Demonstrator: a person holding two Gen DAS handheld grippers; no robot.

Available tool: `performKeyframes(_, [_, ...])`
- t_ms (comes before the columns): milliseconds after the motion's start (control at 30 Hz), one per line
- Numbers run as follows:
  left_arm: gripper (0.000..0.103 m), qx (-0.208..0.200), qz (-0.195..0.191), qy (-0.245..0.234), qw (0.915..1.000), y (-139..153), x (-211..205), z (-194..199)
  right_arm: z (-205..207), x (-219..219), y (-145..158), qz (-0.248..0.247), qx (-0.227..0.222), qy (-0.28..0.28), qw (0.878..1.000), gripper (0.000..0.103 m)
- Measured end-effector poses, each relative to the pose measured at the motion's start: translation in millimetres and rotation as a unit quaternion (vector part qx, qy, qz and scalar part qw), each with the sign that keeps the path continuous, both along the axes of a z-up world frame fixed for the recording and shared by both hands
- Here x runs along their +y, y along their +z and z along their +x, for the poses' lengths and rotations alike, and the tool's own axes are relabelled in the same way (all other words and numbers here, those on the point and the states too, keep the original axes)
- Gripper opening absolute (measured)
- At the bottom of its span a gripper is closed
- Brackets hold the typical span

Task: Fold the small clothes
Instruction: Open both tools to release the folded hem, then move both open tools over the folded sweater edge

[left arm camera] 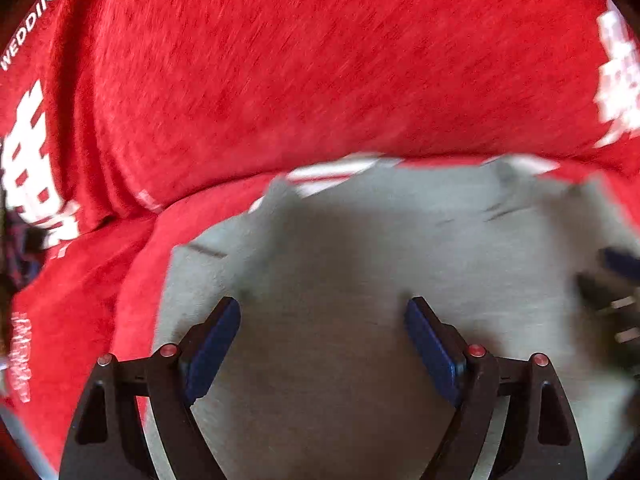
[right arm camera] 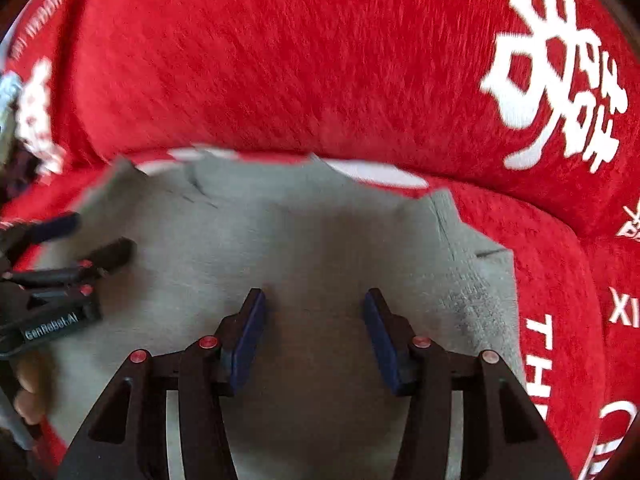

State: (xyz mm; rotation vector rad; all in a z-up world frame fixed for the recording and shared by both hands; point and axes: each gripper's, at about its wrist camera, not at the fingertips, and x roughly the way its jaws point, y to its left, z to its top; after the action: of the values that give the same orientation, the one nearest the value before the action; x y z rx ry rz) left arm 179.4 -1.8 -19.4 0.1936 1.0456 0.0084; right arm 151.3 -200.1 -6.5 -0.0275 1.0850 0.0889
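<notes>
You are hovering both grippers, left gripper (left arm camera: 322,344) and right gripper (right arm camera: 314,338), fingers spread and empty, over the flat grey knit garment (left arm camera: 360,248) on the red printed cloth (left arm camera: 280,60). Between folds, likely; next, pinch its 12 o'clock edge.

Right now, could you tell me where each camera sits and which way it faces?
Left wrist: on the left claw, angled down at the grey garment on the red cloth; own open fingers show.
Right wrist: on the right claw, angled down likewise; own open fingers and a hand show.
Shared: garment, cloth, and each shows the other claw at its edge.
</notes>
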Motion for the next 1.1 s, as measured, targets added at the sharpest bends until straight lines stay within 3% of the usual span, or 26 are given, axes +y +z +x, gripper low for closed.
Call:
performKeyframes(67, [0.089, 0.0, -0.036, 0.016, 0.9992, 0.0, 16.9, 5.1, 3.9, -15.9, -1.7, 0.002, -0.007, -0.024, 1.0, 0.056])
performKeyframes(100, [0.089, -0.001, -0.038, 0.032, 0.9988, -0.1, 24.0, 8.9, 6.0, -25.0, -4.0, -0.012, -0.006, -0.042, 0.999, 0.056])
performKeyframes(200, [0.089, 0.006, -0.051, 0.058, 0.997, -4.6, 36.8, 19.6, 9.6, -45.6, -8.9, 0.007, -0.017, -0.057, 0.998, 0.056])
performKeyframes(267, [0.097, 0.015, -0.04, 0.072, 0.9965, -5.6, 38.0, 26.4, 11.6, -52.3, -10.9, 0.0, -0.021, -0.066, 0.998, 0.057])
performKeyframes(333, [0.097, 0.028, -0.045, 0.078, 0.9956, -4.5, 40.9, 27.8, 13.2, -60.4, -9.5, 0.016, -0.018, -0.082, 0.996, 0.057])
performKeyframes(433, [0.097, 0.003, -0.028, 0.068, 0.9973, 10.5, 39.0, 4.8, -0.3, -64.9, 9.9, 0.024, -0.024, -0.107, 0.994, 0.059])
performKeyframes(567, [0.097, -0.008, -0.073, 0.032, 0.9968, 20.7, 29.2, -41.1, -40.9, -39.9, 33.5, 0.045, -0.057, -0.074, 0.995, 0.061])
performKeyframes(633, [0.097, -0.01, -0.068, 0.017, 0.9975, 17.0, 20.5, -60.1, -54.2, -20.1, 32.9, 0.045, -0.055, -0.042, 0.997, 0.061])
performKeyframes(733, [0.098, -0.021, -0.052, 0.016, 0.9983, 9.2, 21.6, -78.3, -69.0, 3.3, 17.6, 0.004, -0.046, -0.006, 0.999, 0.061])
performKeyframes(867, [0.097, -0.028, -0.068, 0.037, 0.9966, 18.1, 40.1, -91.9, -84.7, -18.2, 17.7, 0.011, -0.059, -0.042, 0.997, 0.061])
performKeyframes(967, [0.097, -0.039, -0.08, 0.035, 0.9954, 28.8, 38.3, -107.0, -102.6, -27.3, 39.8, 0.019, -0.073, -0.081, 0.994, 0.062])
performKeyframes(1100, [0.097, -0.044, -0.048, 0.012, 0.9978, 24.6, 16.5, -126.1, -124.2, -2.3, 43.4, 0.016, -0.071, -0.044, 0.996, 0.062])
